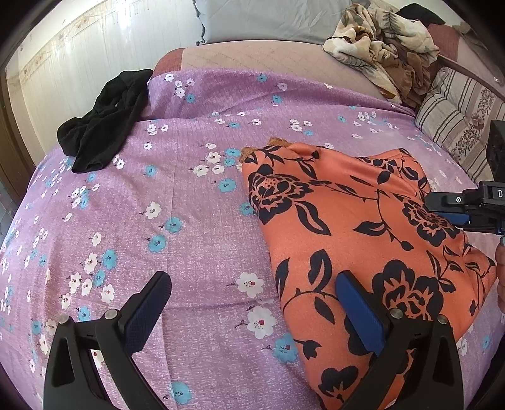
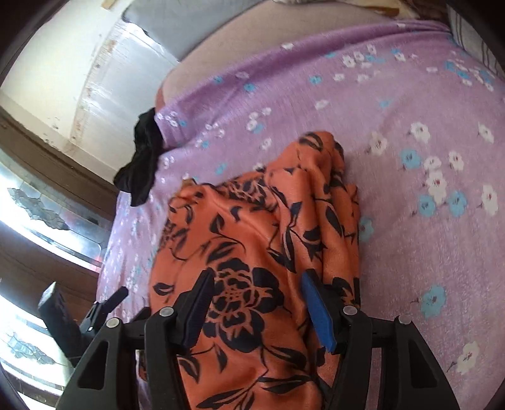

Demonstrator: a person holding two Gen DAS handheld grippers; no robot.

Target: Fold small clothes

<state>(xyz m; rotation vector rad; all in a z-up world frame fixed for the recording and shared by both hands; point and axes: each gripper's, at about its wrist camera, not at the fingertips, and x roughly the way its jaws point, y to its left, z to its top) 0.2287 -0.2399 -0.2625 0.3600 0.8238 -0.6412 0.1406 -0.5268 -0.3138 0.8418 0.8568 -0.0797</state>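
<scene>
Left wrist view: black garment at 10 o'clock on the purple floral bedspread; left gripper, jaws released; orange floral garment at 3 o'clock. Right gripper, jaws released, straddles the orange cloth.

The bed is being covered by a purple sheet printed with white and blue flowers, and a grey pillow is being propped against the pale wall behind it. Bright daylight is being let in through a patterned glass window framed in dark wood.
</scene>
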